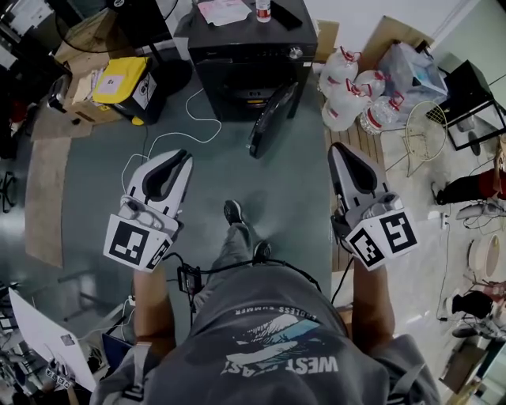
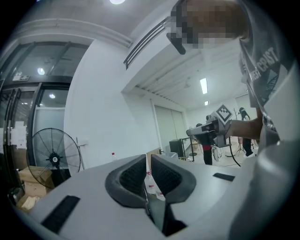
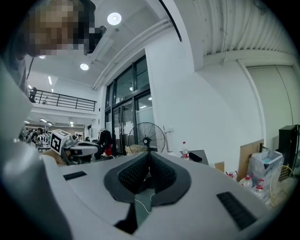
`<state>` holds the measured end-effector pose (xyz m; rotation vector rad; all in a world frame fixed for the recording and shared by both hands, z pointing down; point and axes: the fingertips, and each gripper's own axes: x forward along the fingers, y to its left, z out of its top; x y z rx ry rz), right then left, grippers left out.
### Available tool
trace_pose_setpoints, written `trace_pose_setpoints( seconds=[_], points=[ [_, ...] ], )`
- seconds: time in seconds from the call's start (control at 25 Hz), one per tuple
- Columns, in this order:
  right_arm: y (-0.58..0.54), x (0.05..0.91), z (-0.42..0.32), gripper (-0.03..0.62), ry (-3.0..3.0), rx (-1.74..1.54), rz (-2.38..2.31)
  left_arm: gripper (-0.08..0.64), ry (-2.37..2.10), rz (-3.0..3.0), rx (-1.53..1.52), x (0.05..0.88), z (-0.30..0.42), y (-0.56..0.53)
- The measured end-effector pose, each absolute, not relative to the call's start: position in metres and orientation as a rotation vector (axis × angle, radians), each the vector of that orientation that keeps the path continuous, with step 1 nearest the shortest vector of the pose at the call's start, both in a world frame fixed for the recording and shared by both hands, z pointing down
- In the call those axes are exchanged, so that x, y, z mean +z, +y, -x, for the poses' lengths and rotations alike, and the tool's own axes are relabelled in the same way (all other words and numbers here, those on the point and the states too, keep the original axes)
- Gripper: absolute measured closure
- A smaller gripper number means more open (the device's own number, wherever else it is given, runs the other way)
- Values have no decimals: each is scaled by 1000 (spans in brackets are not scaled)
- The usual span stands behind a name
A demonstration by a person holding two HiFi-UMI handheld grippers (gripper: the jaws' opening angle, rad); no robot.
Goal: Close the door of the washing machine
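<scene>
**A:** Where does the door stand?

**B:** The washing machine (image 1: 249, 67) sits on the floor straight ahead, toward the far edge. Its door (image 1: 273, 119) hangs wide open, swung out toward the person at the front's right side. Nothing touches it.

**A:** And the grippers?

**B:** Both are well short of it. The left gripper (image 1: 184, 157) has its jaws all but pressed together, only a sliver between the tips and nothing in it. The right gripper (image 1: 335, 149) is pressed fully together, also empty.

**A:** What could go wrong?

**B:** I'd judge a closed tip pushing near the hinge would do little. Pushing on the rounded face, it could skid off, and the door might bounce back unlatched. A hard shove could also shake the bottle (image 1: 263, 9) and the pink sheet (image 1: 224, 11) on the machine's top.

**A:** Anything in the way?

**B:** A white cable (image 1: 198, 126) loops over the floor left of the door, close to the path of the person's foot (image 1: 233, 212), so it's a trip risk. The water jugs (image 1: 348, 95) crowd the machine's right side, near the right gripper's line. A yellow box (image 1: 118, 79) stands off to the left, clear of the swing.
</scene>
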<state>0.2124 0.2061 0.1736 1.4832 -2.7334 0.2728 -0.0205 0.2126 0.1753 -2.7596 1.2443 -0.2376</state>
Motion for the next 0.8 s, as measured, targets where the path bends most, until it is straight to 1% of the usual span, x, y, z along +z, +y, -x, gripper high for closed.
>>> trace_pose_setpoints(
  seconds=[0.8],
  points=[
    [87,195,-185,561,-2637,323,-1559,515,1136,2851,-192,194,35,72]
  ],
)
